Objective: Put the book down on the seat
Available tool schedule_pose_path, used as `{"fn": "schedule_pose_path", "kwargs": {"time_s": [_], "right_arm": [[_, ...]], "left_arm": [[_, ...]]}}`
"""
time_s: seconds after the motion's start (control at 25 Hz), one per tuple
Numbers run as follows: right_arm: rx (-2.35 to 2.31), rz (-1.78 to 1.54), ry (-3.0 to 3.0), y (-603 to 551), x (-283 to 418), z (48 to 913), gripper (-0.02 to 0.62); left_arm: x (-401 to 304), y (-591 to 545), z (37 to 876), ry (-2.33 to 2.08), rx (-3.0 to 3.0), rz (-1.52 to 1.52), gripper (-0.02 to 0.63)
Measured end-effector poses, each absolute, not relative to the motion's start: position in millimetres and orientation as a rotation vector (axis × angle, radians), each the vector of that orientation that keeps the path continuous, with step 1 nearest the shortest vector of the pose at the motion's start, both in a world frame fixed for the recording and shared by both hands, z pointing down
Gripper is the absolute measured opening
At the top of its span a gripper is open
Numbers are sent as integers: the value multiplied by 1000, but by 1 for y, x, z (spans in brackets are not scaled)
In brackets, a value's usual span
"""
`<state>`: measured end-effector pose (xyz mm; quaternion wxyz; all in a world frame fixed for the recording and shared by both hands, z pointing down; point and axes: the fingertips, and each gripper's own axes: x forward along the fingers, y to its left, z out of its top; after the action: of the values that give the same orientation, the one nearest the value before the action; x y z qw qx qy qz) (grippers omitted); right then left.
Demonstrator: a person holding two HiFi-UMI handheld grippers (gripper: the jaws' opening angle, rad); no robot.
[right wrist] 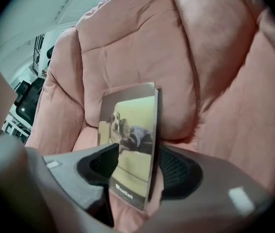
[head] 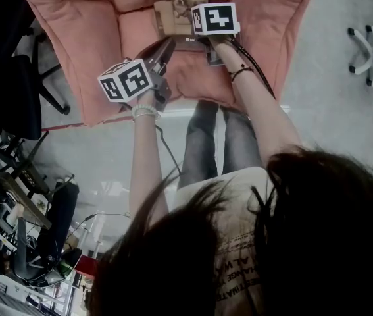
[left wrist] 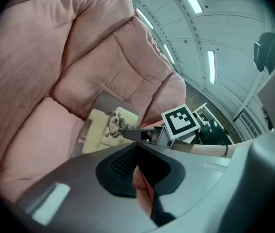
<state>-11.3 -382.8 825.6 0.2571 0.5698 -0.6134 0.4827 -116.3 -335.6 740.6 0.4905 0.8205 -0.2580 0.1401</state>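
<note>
Pink seat (head: 74, 31) fills the top of the head view. Book (right wrist: 130, 144) stands on edge on the cushion at 12 o'clock, btwn my right claw's (right wrist: 138, 154) wide-apart jaws, no squeeze on it. Left claw (left wrist: 138, 147) at 11 o'clock is closed, empty. Step: release. Next, I reckon: back right claw out w/o tipping the book.

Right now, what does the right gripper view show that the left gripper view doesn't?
Only the right gripper view: the book seen close up between the right gripper's open jaws, with the print along its bottom edge. Only the left gripper view: the marker cube on that gripper, the ceiling lights, and the left gripper's jaws together with nothing in them. Both: the book's dog-picture cover and the pink seat.
</note>
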Motion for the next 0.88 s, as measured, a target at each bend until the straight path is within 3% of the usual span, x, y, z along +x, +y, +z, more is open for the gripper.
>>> {"fn": "schedule_pose_path", "kwargs": {"time_s": [0.36,0.76,0.88], "right_arm": [[1493,1336,-1735,-377,-24,816,249],[1433,1342,-1942,-356,-38,743,230],[1425,1354,-2000,-347,-41,711,191]], "left_arm": [[-114,-325,741,-625,1983,356,-2],[-111,-314,685,-632,2008,322,-2],[-109,-308,659,-643,2019,301,-2]]}}
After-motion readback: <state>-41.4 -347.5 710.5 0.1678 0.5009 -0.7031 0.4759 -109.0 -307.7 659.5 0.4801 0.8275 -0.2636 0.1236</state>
